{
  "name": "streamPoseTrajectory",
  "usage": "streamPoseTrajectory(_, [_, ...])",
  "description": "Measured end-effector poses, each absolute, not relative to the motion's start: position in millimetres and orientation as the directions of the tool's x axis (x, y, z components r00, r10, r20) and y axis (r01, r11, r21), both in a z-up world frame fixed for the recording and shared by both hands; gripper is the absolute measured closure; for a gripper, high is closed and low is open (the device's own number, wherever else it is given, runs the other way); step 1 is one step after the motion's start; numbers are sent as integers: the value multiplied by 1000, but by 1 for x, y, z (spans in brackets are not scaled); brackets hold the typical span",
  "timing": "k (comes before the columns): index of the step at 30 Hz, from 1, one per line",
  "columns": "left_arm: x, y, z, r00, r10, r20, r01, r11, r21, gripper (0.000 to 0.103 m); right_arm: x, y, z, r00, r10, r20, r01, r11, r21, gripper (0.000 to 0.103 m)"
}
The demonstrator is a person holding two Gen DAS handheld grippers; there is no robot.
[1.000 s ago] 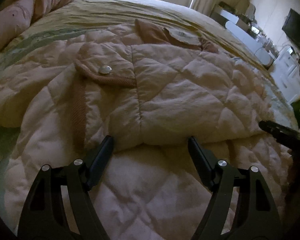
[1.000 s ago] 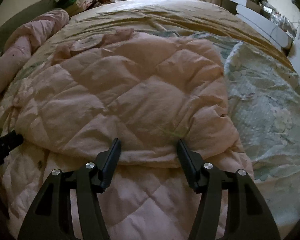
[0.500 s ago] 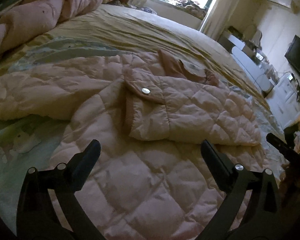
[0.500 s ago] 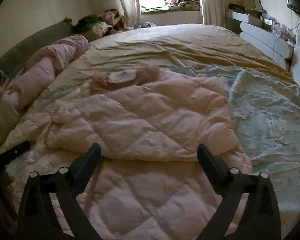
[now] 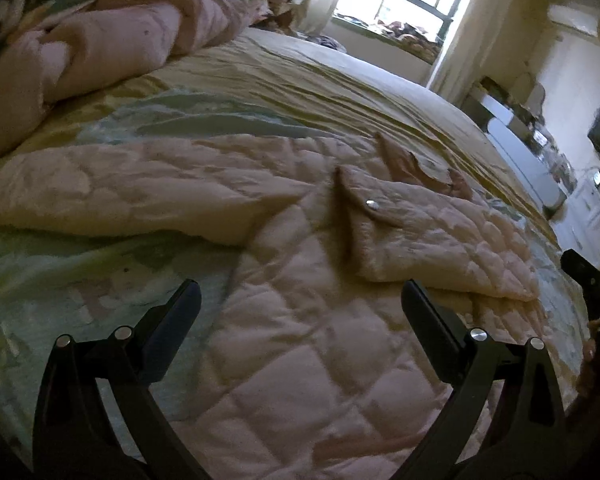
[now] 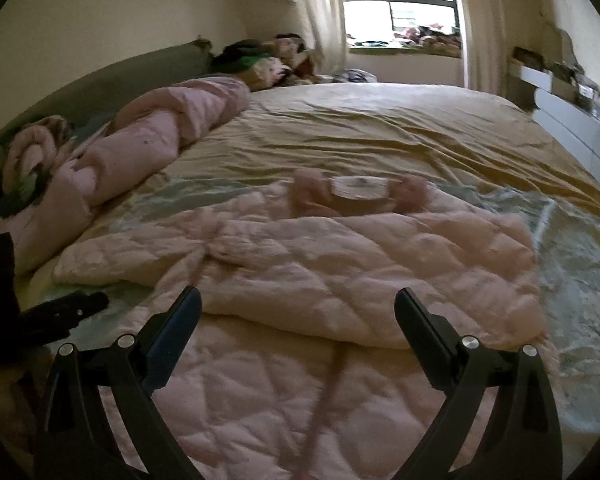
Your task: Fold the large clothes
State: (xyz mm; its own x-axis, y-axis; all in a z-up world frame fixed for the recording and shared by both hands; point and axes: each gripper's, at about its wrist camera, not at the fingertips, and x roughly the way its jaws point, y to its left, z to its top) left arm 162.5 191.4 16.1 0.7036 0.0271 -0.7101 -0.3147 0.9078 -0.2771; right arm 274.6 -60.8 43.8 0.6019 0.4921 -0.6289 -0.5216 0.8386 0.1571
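Observation:
A pale pink quilted jacket [image 5: 300, 352] lies spread on the bed, its right side folded over the body [image 5: 440, 240], with a silver snap [image 5: 371, 204] on the flap. One sleeve [image 5: 132, 188] stretches out to the left. In the right wrist view the same jacket [image 6: 340, 276] shows its collar and label [image 6: 360, 187] at the far end. My left gripper [image 5: 300, 300] is open above the jacket's lower part, nothing between its fingers. My right gripper [image 6: 298, 306] is open too, raised above the folded edge. Each gripper shows at the other view's edge.
The bed carries a yellow sheet [image 6: 380, 128] and a pale green patterned cover [image 6: 580, 264]. A rolled pink blanket [image 6: 152, 140] lies along the left side. A pile of clothes [image 6: 268, 60] sits by the window. White drawers [image 6: 572, 128] stand at the right.
Both grippers let go of the folded jacket edge, spread wide, and drew back and up from the jacket. The folded part stays lying on the body.

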Motion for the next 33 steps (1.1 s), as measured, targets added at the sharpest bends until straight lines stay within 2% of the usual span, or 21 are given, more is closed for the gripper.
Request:
streamPoseTrajectory(6, [143,223,12,715,48,-698,-355,885,-302,9,263,-11,48,577,526,-625,-575,805,146,7])
streamPoseTrajectory(26, [105,321,-7,663,244,-707,-536,814,-222,9,231,123,35,487,582,-651,-704,703,101,6])
streamPoseTrajectory(33, [96,354,-18,643,247,-725,-577,779,-247,9,232,156,28,462,589,-663,-721,685,106,6])
